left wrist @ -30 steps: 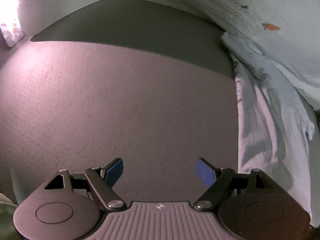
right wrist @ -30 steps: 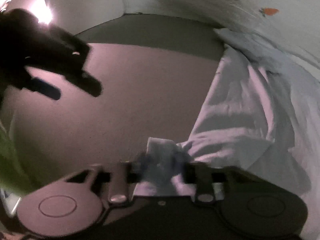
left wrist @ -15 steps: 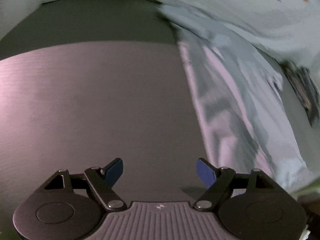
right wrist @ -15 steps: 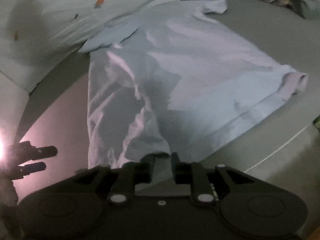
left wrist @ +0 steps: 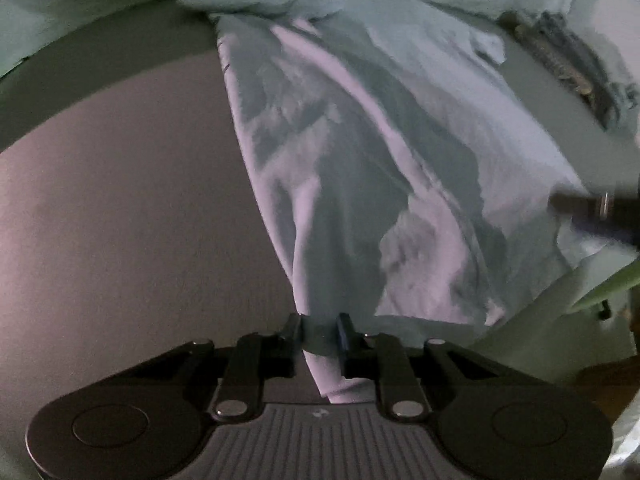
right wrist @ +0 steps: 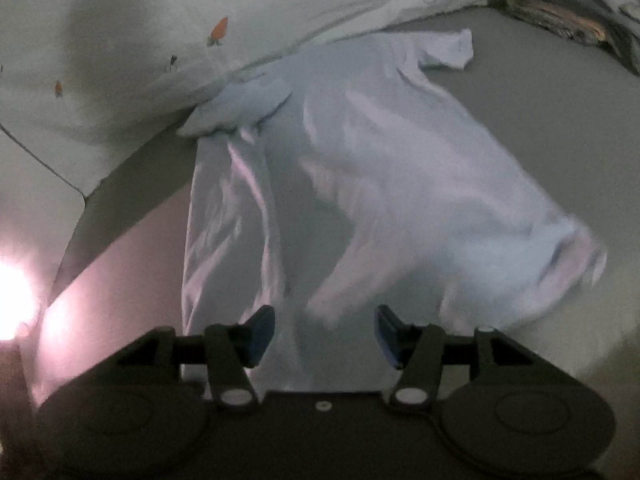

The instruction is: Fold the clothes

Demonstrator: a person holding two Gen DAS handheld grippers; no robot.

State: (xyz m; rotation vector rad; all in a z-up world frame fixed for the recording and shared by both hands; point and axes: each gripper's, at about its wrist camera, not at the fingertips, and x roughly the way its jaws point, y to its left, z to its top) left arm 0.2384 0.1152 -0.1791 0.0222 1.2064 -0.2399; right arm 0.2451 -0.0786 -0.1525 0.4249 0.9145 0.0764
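Observation:
A pale white T-shirt [left wrist: 392, 168] lies spread and wrinkled on the grey bed surface [left wrist: 120, 208]. My left gripper [left wrist: 320, 334] is shut on a bunched corner of its near hem, and the cloth runs down between the fingers. In the right wrist view the same T-shirt [right wrist: 400, 184] lies with one sleeve [right wrist: 448, 50] at the far end. My right gripper [right wrist: 324, 332] hangs open just above the shirt's near edge, blue pads apart, nothing between them. In the left wrist view it shows as a dark blur at the right edge.
Light bedding with small carrot prints [right wrist: 220, 28] is banked along the far side and touches the shirt's top. A dark heap of other clothes [right wrist: 560, 8] sits at the far right. A bright lamp glare [right wrist: 12, 300] is at the left.
My left gripper swung right from the bare bed surface and shut on the shirt's hem. My right gripper, shut on the shirt before, has let go and stands open.

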